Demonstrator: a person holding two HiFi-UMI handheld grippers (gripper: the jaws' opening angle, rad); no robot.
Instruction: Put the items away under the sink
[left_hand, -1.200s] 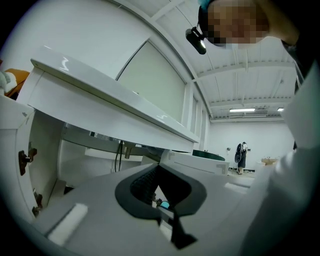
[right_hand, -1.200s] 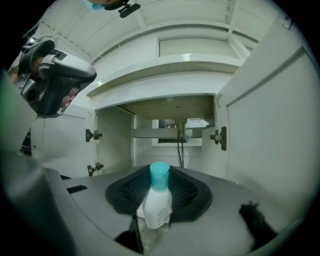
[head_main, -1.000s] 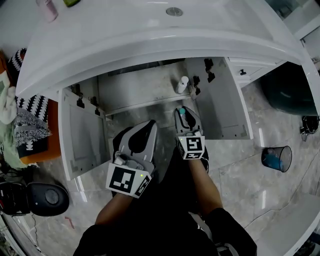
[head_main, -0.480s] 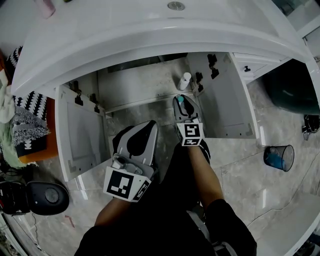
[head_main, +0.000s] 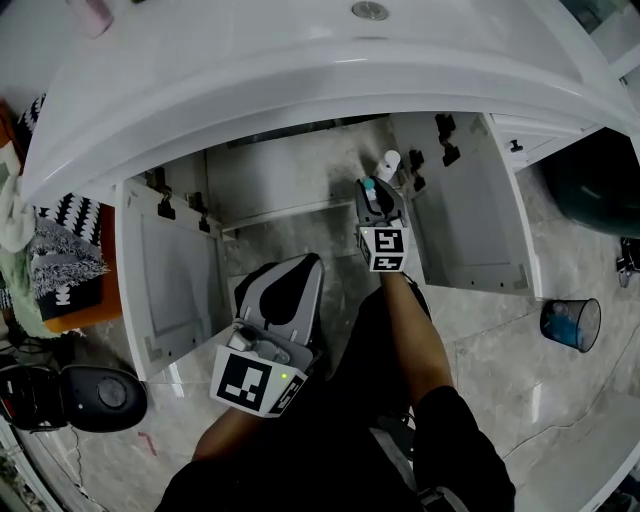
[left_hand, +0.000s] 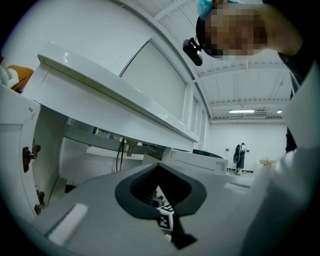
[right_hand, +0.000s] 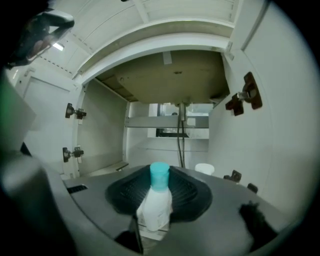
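The right gripper (head_main: 374, 197) has its jaws partway closed on a small white bottle with a teal cap (right_hand: 156, 202), which stands upright between the pads with its cap poking above them. The gripper sits at the mouth of the open cabinet (head_main: 290, 180) under the sink (head_main: 200, 70), near the right-hand door (head_main: 470, 205). In the right gripper view, another white bottle (right_hand: 204, 169) stands on the cabinet floor by the right wall, at about two o'clock from the held one. A pipe (right_hand: 180, 142) drops at twelve o'clock. In the head view the left gripper (head_main: 310, 260) hangs at about seven o'clock from the right one, jaws drawn together on nothing. The step in hand looks like carrying the bottle in to set it down. The next move likely calls for reaching deeper, settling the base on bare floor clear of the standing bottle, then easing the jaws apart
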